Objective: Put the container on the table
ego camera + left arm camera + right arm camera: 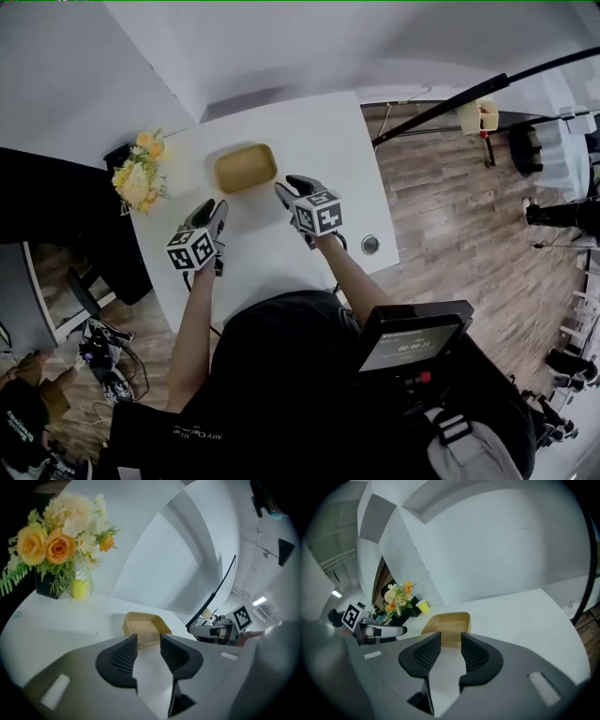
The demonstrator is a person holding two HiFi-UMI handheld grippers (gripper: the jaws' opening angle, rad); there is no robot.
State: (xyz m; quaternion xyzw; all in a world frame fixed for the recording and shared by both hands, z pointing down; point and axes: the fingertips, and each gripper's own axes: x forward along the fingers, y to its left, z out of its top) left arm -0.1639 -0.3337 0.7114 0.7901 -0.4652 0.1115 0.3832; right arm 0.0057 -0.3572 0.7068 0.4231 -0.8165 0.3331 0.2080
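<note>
Spreading out below the head camera, the white table [281, 253] is mostly bare. Its far edge meets a white wall, its right edge drops to a wood floor [450, 225], and a dark area borders its left side. A black pole [469, 94] slants above the far right corner. Open surface lies on every side of the container [246, 168], most of it on the near side, toward the person.

The container sits flat and upright on the table, close to the far edge and about mid-width. It is tan, shallow and rectangular with rounded corners. Its top is open and it looks empty.

Flowers [139, 178], orange and cream, stand at the far left corner with a yellow cup [80, 590] just beside them.

The left gripper [214, 214] hangs on the container's near left side and the right gripper [292, 187] on its near right, both apart from it. Each gripper's jaws stand apart, with only bare table showing between the pads.

A small round disc [370, 245] lies near the right edge.

The gripper cubes carry black-and-white square markers. White print on the dark sleeve and the text on the chest-mounted screen [411, 345] are too small to read.
</note>
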